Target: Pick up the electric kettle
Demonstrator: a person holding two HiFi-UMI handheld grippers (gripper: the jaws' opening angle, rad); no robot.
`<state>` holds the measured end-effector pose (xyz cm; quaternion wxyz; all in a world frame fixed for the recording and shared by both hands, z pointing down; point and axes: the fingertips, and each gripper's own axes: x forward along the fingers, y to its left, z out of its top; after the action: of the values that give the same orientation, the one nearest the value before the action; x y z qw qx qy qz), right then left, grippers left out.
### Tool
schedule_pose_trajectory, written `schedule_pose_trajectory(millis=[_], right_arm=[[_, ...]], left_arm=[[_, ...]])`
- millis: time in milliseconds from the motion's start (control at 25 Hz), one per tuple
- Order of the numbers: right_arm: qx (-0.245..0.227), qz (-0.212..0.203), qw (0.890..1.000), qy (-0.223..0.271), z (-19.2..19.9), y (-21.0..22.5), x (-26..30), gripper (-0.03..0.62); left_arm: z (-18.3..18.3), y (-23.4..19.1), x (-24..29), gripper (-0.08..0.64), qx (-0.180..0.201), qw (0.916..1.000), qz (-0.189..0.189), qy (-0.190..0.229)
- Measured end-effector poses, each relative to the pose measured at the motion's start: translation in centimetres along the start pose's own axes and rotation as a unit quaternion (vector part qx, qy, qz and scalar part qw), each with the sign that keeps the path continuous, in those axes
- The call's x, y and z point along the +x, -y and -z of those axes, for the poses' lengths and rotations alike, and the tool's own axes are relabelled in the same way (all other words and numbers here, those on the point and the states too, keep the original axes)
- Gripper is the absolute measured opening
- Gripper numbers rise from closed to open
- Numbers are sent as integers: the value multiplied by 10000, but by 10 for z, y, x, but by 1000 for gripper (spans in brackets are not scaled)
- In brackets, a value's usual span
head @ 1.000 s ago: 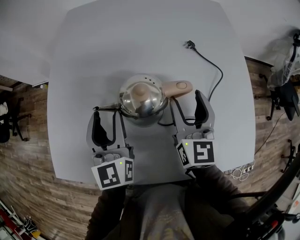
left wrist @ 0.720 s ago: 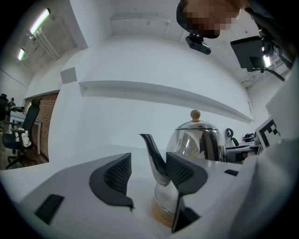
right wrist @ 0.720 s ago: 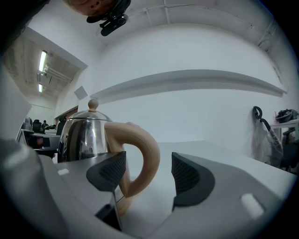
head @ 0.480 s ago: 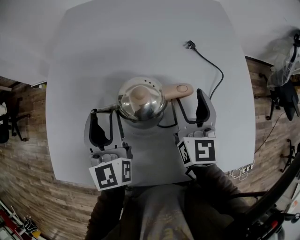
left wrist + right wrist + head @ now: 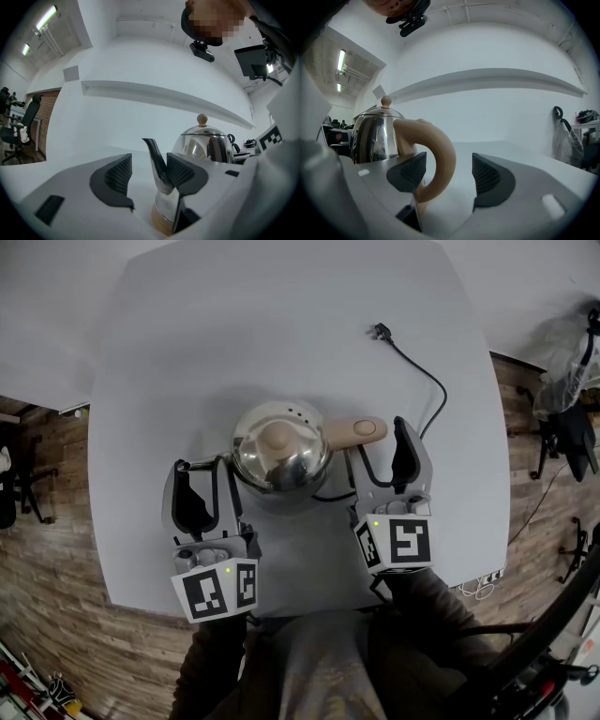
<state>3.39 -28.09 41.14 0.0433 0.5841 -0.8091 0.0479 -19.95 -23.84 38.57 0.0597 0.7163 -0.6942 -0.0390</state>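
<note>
On the left, the left gripper (image 5: 201, 476) is low over the table (image 5: 281, 324) with its 2 jaws spread. The thin spout (image 5: 157, 161) of the kettle (image 5: 279, 457) stands between them, close against the inner jaw and perhaps touching it; the view is too tight to be sure. The shiny steel kettle sits on the table's middle, its knobbed lid on. Its tan handle (image 5: 439, 152) points right, into the gap of the right gripper (image 5: 381, 454), whose 2 jaws are also spread and grip nothing. Further right, a black cord (image 5: 424, 371) curls back across the table to its plug (image 5: 379, 331).
</note>
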Motion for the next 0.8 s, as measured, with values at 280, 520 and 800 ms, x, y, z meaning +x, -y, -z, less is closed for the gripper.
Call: schedule_pose_trajectory(millis=[280, 520, 800], right_arm=[[40, -24, 10000, 39, -1, 2, 6, 273], [-17, -16, 10000, 52, -2, 3, 12, 273], [-39, 14, 10000, 38, -2, 4, 19, 273]], left_arm=[[-5, -1, 6, 218, -112, 9999, 79, 80], [-13, -2, 18, 218, -42, 9995, 199, 245], [-15, 0, 27, 218, -43, 9992, 292, 268]])
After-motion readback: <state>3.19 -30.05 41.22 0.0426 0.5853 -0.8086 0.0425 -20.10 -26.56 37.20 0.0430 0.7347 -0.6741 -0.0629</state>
